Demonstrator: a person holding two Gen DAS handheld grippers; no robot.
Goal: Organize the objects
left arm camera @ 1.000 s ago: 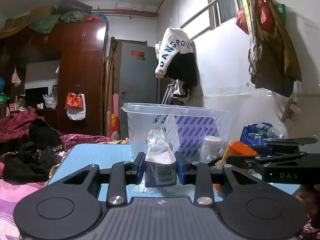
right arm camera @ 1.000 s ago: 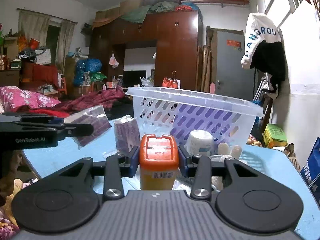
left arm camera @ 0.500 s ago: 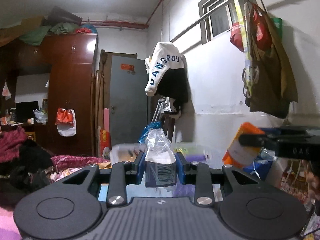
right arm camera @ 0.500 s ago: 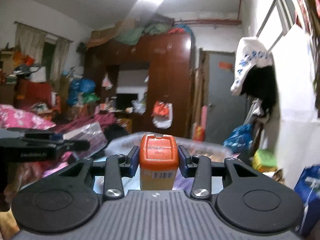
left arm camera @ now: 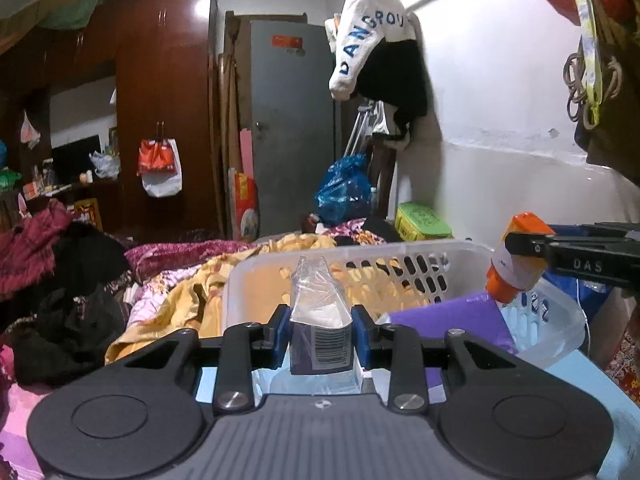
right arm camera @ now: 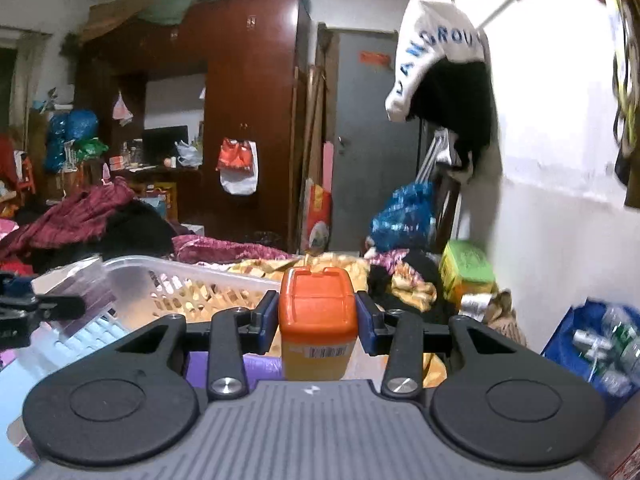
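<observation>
Left wrist: left tool (left arm camera: 321, 334) pinches wrapped box (left arm camera: 321, 344) upright; right tool (right arm camera: 317, 322) pinches orange-capped bottle (right arm camera: 317, 326), cap up.

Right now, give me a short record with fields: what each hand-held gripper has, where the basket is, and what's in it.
left hand-held gripper: shut on a plastic-wrapped dark box, barcode facing the camera
right hand-held gripper: shut on an orange-capped bottle
basket: translucent white, slotted walls, just ahead of and below both grippers
basket contents: a purple flat item; anything else is hidden
items released: neither yet
</observation>
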